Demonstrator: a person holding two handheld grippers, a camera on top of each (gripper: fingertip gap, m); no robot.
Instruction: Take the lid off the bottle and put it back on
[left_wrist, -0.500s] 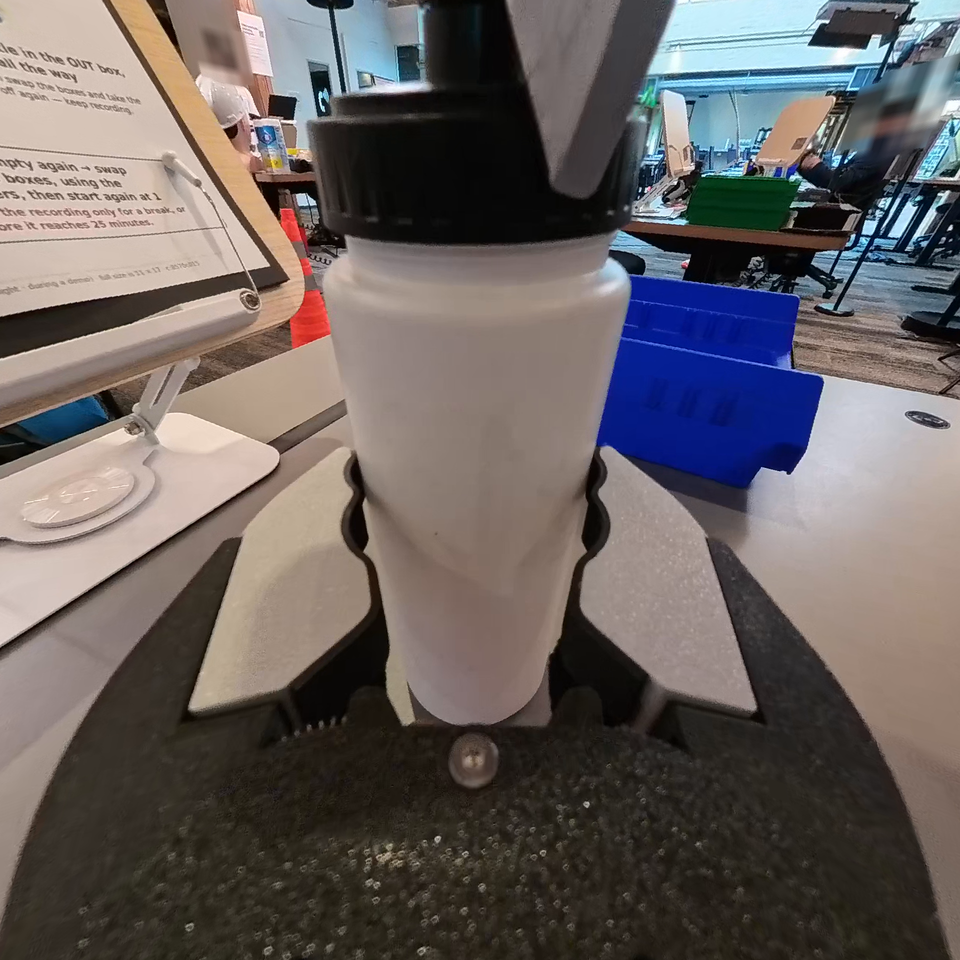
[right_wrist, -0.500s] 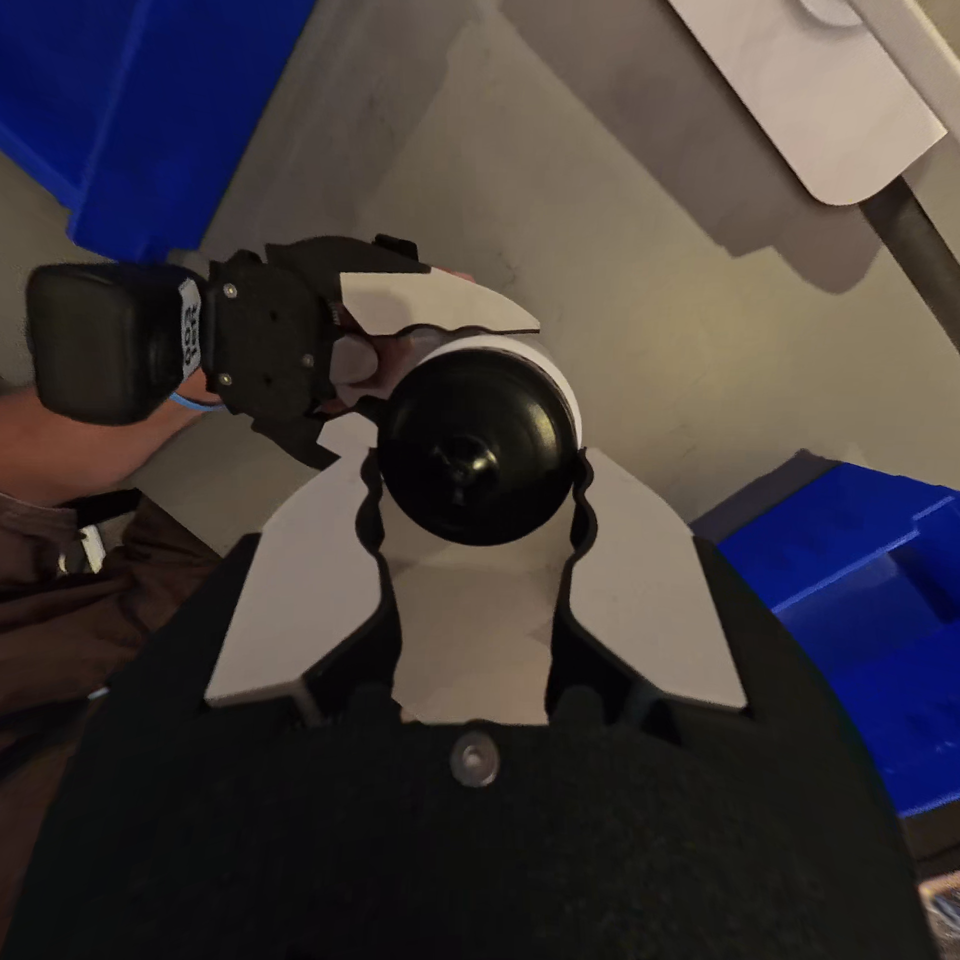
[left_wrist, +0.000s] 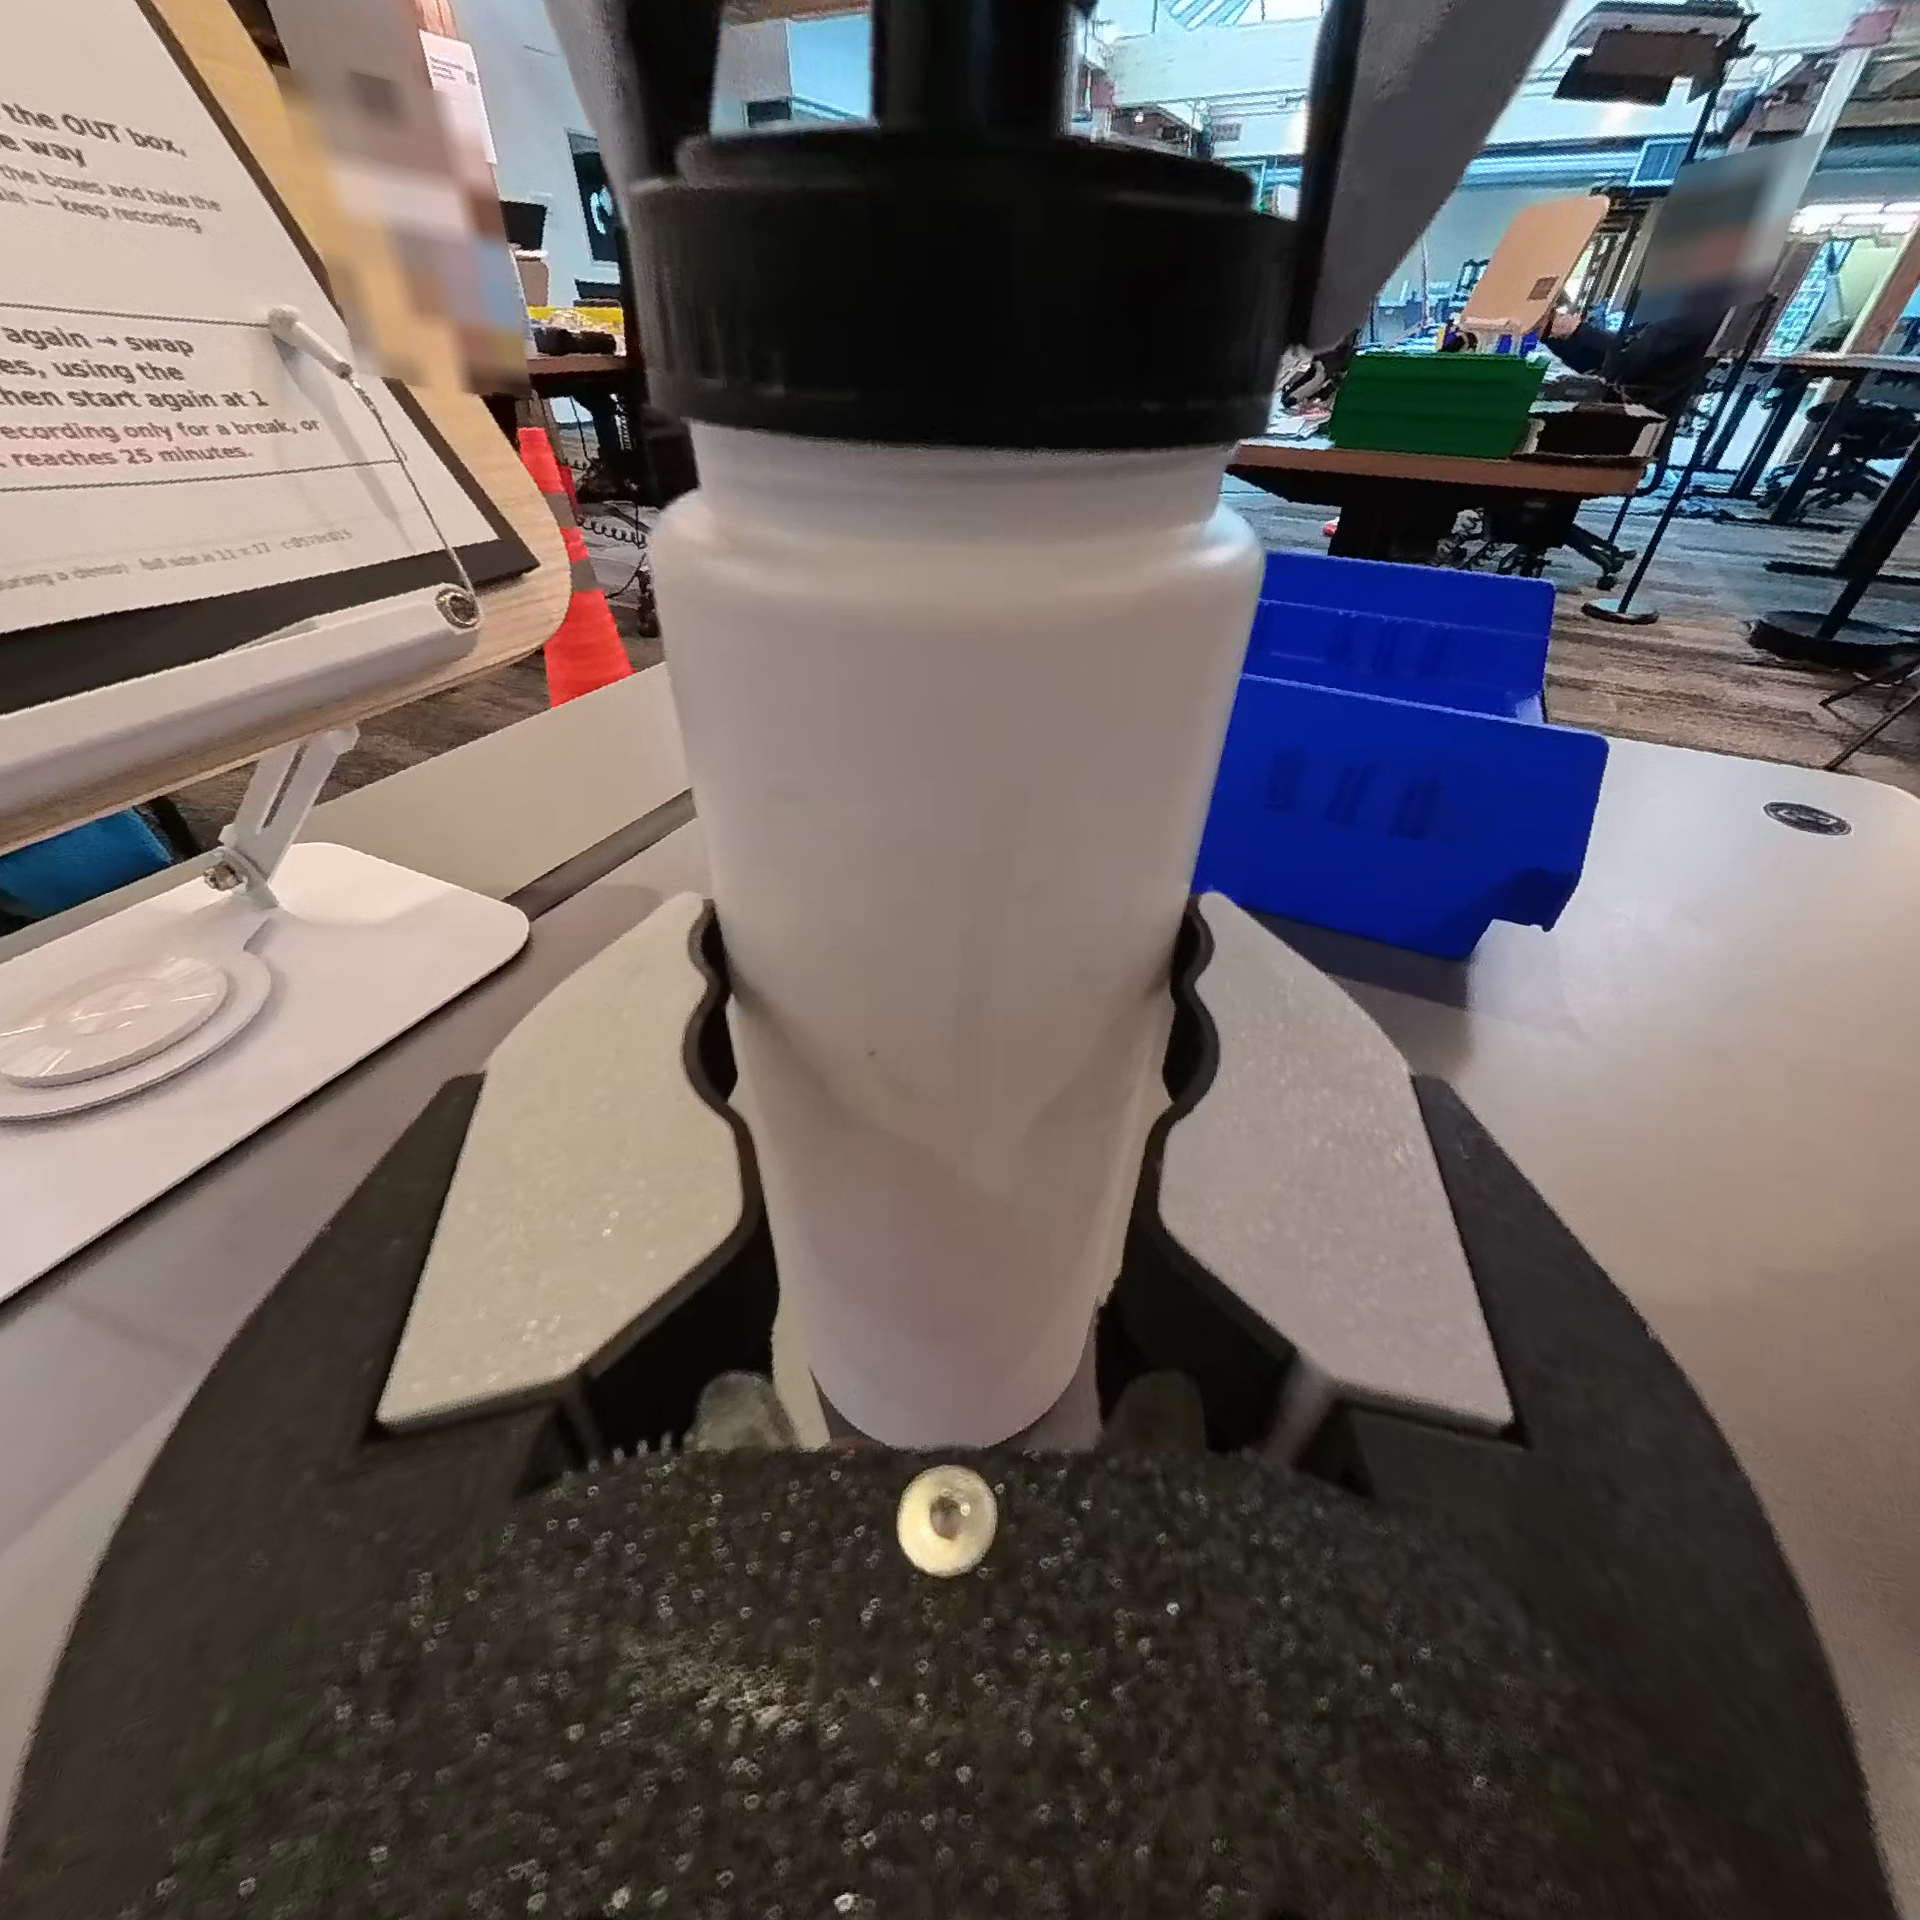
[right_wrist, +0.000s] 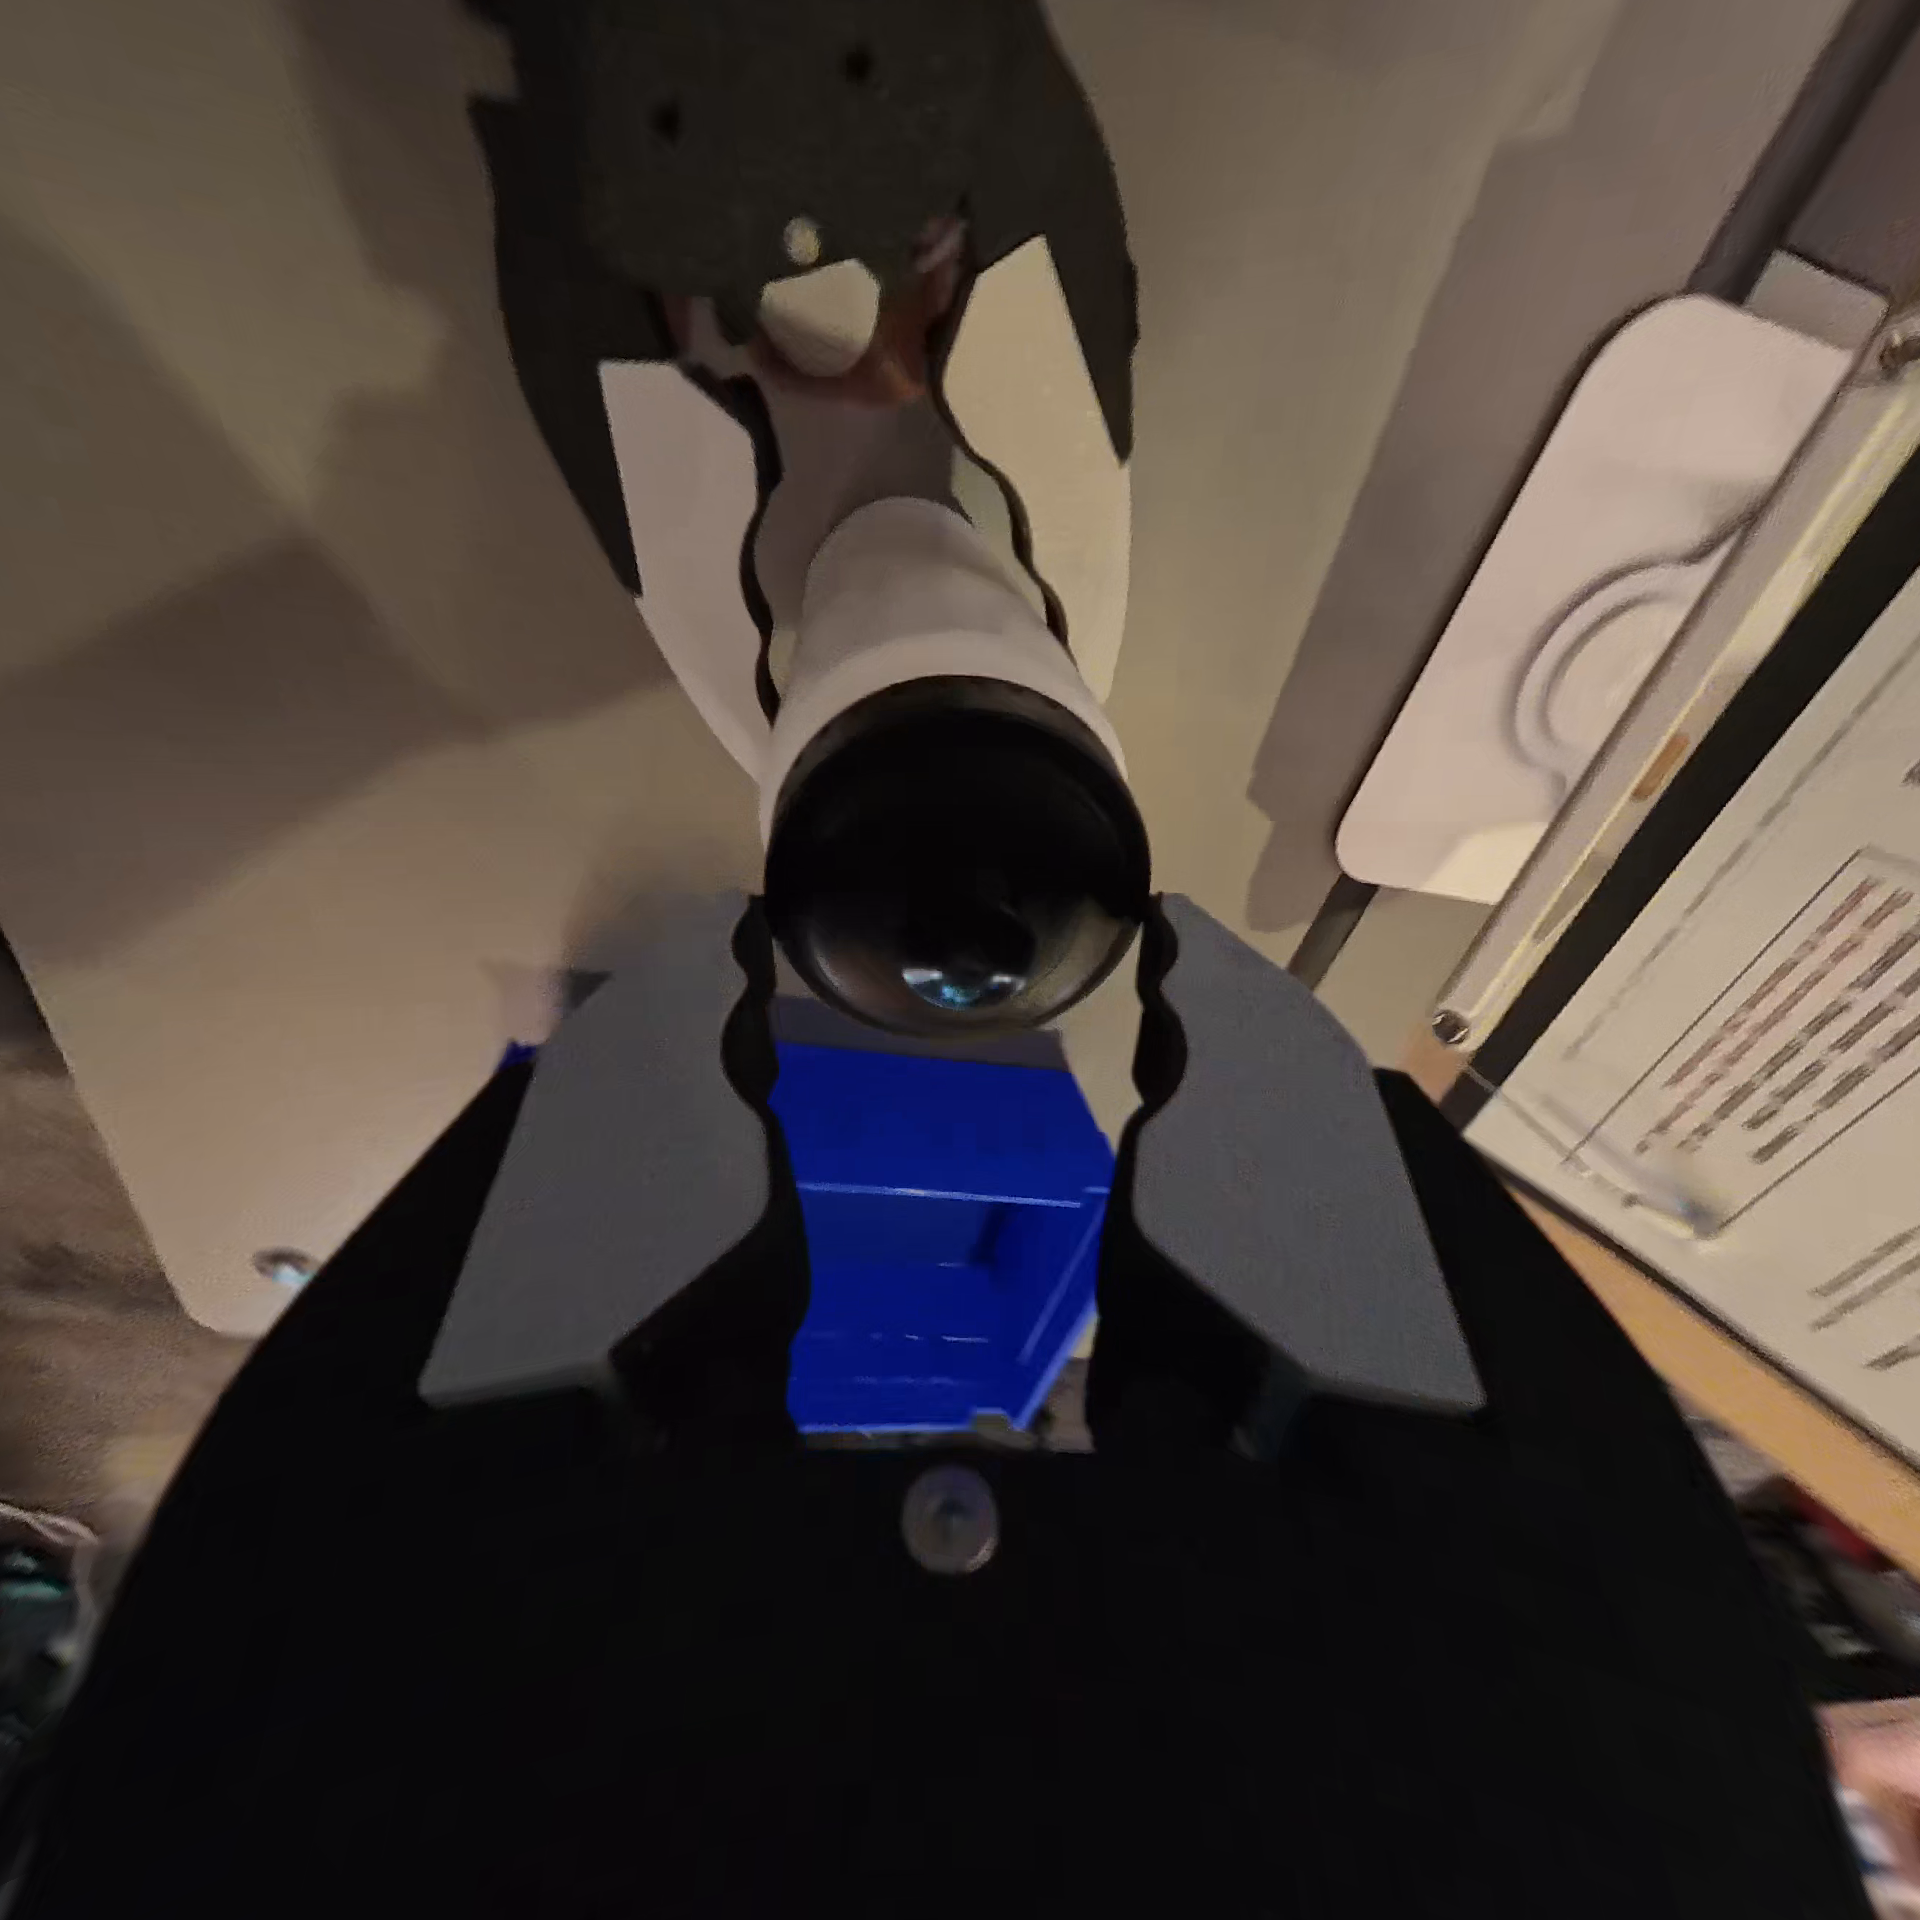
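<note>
White bottle, upright: clamped at its lower body by the left gripper. Black lid, seated on the bottle: gripped at both sides by the right gripper. Blue bin: set on the table behind.

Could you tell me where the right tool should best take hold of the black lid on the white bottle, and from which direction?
Grip the black lid across its ribbed side wall, coming down along the bottle's axis from above the top. The wall is straight and grooved for twisting, while the top is domed and slick. The left tool clamps the white bottle lower down, leaving the lid's sides free; the right tool already straddles them.
</note>
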